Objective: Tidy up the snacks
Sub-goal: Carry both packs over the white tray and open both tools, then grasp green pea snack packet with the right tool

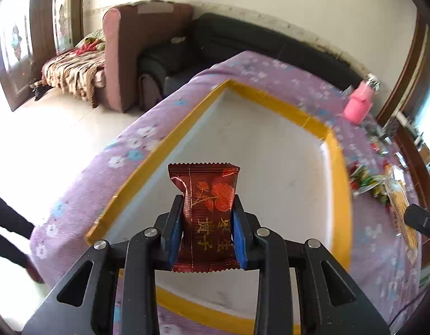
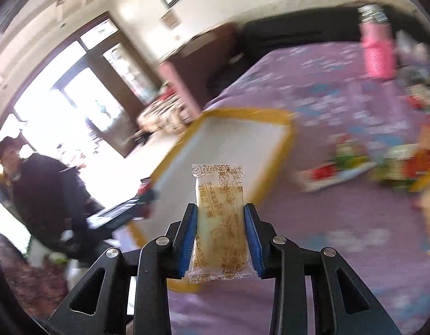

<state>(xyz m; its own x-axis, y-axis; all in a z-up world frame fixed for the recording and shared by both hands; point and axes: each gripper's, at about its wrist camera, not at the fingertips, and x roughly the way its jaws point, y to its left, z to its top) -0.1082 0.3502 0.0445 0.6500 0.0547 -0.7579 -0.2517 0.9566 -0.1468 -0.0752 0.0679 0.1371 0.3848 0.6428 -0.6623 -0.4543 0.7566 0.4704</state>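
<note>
My left gripper point(image 1: 208, 201) is shut on a dark red snack packet point(image 1: 206, 184) with a gold and orange flower print, held upright above the white tray with the yellow rim point(image 1: 273, 103). Nothing lies on the tray that I can see. My right gripper point(image 2: 221, 208) is shut on a pale yellow cracker packet point(image 2: 219, 195) with brown print, in the air above the purple cloth just right of the tray point(image 2: 242, 111). In the right wrist view the left gripper point(image 2: 120, 212) shows as a dark blur at the tray's left edge. Loose snacks point(image 1: 368, 181) lie right of the tray.
A purple flowered cloth point(image 1: 270, 67) covers the table. A pink bottle point(image 1: 358, 103) stands at the far right, beyond the snack pile point(image 2: 351, 164). A person in dark clothes point(image 2: 47, 189) is at the table's left. Sofas point(image 1: 147, 50) stand behind, across open floor.
</note>
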